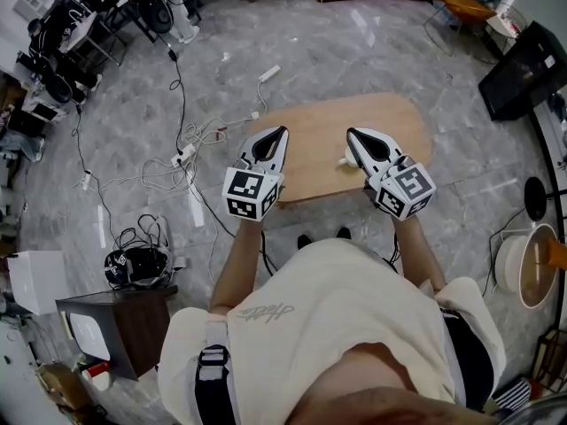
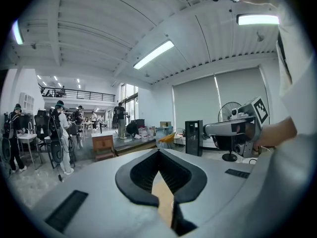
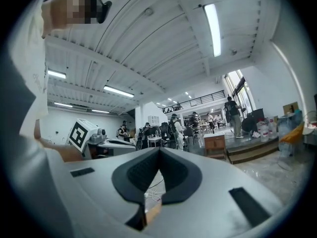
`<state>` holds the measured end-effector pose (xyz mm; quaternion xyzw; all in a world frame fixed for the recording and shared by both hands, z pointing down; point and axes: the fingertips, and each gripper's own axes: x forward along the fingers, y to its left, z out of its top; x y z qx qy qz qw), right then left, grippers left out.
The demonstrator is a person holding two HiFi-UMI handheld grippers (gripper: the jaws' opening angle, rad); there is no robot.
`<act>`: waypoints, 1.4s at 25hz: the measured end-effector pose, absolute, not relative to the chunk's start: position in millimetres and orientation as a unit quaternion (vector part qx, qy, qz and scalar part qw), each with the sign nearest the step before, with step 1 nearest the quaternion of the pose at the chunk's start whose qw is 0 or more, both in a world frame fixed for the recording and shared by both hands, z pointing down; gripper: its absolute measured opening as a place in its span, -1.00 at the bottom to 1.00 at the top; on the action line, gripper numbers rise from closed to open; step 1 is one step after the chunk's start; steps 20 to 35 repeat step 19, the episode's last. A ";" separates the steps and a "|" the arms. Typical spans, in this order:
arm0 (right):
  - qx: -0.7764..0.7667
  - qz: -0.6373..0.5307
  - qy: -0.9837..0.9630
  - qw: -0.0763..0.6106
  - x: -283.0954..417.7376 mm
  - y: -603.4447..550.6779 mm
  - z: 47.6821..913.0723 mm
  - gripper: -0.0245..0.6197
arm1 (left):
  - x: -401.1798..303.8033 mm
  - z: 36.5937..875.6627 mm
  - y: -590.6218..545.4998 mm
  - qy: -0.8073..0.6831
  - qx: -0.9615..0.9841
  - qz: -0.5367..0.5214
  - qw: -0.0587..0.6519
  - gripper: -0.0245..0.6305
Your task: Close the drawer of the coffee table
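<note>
The coffee table (image 1: pixel 330 129) is an oval wooden top on the marble floor, straight ahead of the person in the head view. No drawer shows in any view; the table's near side is hidden under the grippers and the person's body. My left gripper (image 1: pixel 284 131) hangs over the table's left half with its tips together and nothing in them. My right gripper (image 1: pixel 349 133) is over the right half, likewise shut and empty. In the left gripper view the jaw tips (image 2: pixel 158 150) meet, and a strip of wood (image 2: pixel 163 197) shows below them. The right gripper's tips (image 3: pixel 159 149) meet too.
A small white object (image 1: pixel 344 159) lies on the table by the right gripper. Cables and a power strip (image 1: pixel 182 157) trail over the floor at left. A dark cabinet (image 1: pixel 124 324) stands at lower left, with a black case (image 1: pixel 524 71), a fan base (image 1: pixel 534 198) and a white bucket (image 1: pixel 523 268) at right.
</note>
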<state>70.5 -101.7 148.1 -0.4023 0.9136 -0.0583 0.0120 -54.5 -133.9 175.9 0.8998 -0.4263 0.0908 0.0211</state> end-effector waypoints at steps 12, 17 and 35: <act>-0.408 -0.057 0.911 0.010 81.1 -103.5 153.6 -0.94 | -45.2 179.5 -139.3 -0.419 0.904 0.085 0.021 -0.91; -0.409 -0.054 0.911 0.004 83.7 -102.4 152.0 -0.94 | -42.3 175.1 -139.2 -0.418 0.905 0.081 0.022 -0.91; -0.409 -0.052 0.911 0.004 85.7 -101.5 150.3 -0.94 | -40.4 173.4 -138.6 -0.418 0.905 0.080 0.021 -0.91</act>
